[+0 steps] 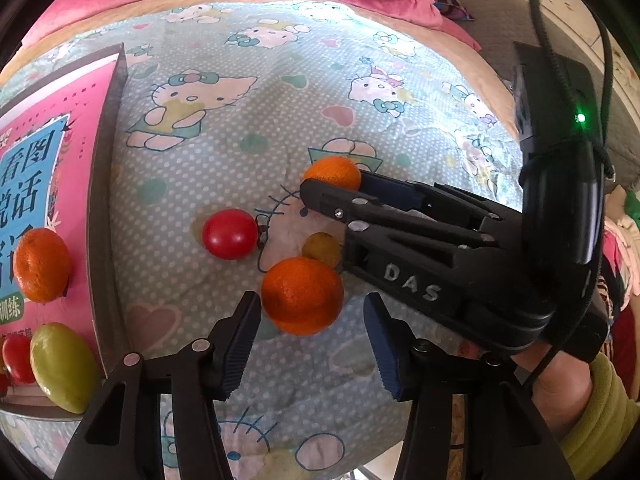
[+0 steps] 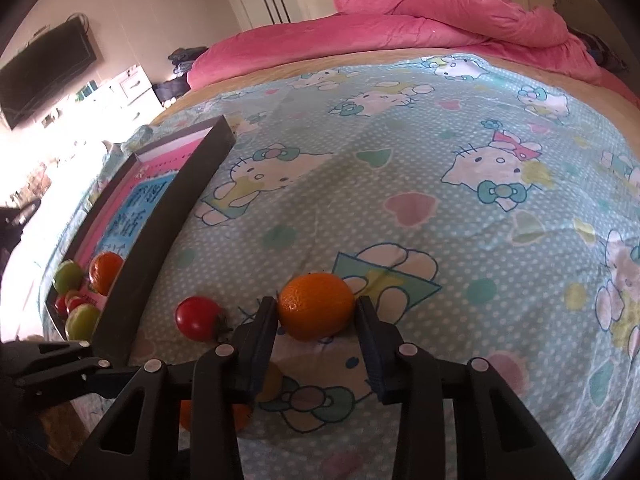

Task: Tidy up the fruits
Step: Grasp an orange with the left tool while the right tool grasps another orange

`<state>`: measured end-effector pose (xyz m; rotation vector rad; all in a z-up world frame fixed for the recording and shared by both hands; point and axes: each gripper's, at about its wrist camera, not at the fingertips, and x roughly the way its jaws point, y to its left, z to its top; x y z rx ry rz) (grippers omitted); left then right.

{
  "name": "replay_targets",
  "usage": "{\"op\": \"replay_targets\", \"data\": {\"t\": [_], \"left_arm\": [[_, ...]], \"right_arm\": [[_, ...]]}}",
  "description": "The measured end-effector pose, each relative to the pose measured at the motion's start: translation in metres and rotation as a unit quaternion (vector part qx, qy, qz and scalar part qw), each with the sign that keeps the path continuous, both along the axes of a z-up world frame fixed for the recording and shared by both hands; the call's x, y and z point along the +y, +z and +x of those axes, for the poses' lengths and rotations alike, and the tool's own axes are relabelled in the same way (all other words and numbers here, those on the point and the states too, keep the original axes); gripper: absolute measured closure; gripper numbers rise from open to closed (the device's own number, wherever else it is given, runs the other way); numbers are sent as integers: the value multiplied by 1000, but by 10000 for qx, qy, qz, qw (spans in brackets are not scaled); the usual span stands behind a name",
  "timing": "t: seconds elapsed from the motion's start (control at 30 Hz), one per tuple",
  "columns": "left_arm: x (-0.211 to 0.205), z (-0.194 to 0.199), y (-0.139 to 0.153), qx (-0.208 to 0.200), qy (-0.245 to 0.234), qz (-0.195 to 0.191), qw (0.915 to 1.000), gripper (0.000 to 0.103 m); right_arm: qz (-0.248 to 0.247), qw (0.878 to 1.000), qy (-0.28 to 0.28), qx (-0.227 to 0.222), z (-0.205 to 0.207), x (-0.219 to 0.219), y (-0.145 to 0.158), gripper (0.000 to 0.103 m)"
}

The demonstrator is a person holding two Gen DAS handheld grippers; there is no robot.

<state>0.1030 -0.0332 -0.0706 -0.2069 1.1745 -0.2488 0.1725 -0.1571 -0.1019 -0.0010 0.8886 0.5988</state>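
Loose fruit lies on a cat-print sheet. In the left wrist view my left gripper (image 1: 312, 316) is open, with a near orange (image 1: 302, 294) just ahead between its fingertips. A red tomato (image 1: 229, 234), a small yellow-brown fruit (image 1: 321, 249) and a far orange (image 1: 333, 172) lie beyond. My right gripper (image 1: 332, 196) reaches in from the right, its fingers around the far orange. In the right wrist view that gripper (image 2: 316, 316) has its pads against both sides of this orange (image 2: 316, 306), which rests on the sheet. The tomato (image 2: 198, 318) lies to its left.
A dark-rimmed tray (image 1: 105, 184) lined with a pink book stands at the left and holds an orange (image 1: 40, 265), a green fruit (image 1: 62, 366) and a red tomato (image 1: 16, 358). It also shows in the right wrist view (image 2: 176, 216). A pink duvet (image 2: 440, 16) lies at the back.
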Motion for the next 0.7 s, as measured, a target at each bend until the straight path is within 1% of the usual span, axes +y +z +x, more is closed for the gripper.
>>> {"op": "replay_targets", "data": {"t": [0.13, 0.33, 0.37, 0.4, 0.43, 0.7], "left_arm": [[3, 0, 0, -6, 59, -20, 10000, 49], [5, 3, -4, 32, 131, -83, 9999, 50], [5, 3, -5, 50, 140, -90, 9998, 50], [5, 3, -6, 67, 145, -92, 9998, 55], [5, 4, -7, 80, 147, -78, 9998, 57], [5, 3, -7, 43, 145, -85, 9999, 58]], "right_arm": [[254, 9996, -105, 91, -1, -9, 0, 63], [483, 9986, -195, 85, -6, -19, 4, 63], [506, 9985, -203, 97, -6, -20, 5, 63], [518, 9984, -212, 105, -7, -22, 5, 63], [522, 9983, -222, 105, -8, -23, 5, 63], [588, 9980, -221, 29, -14, -28, 9, 63]]}}
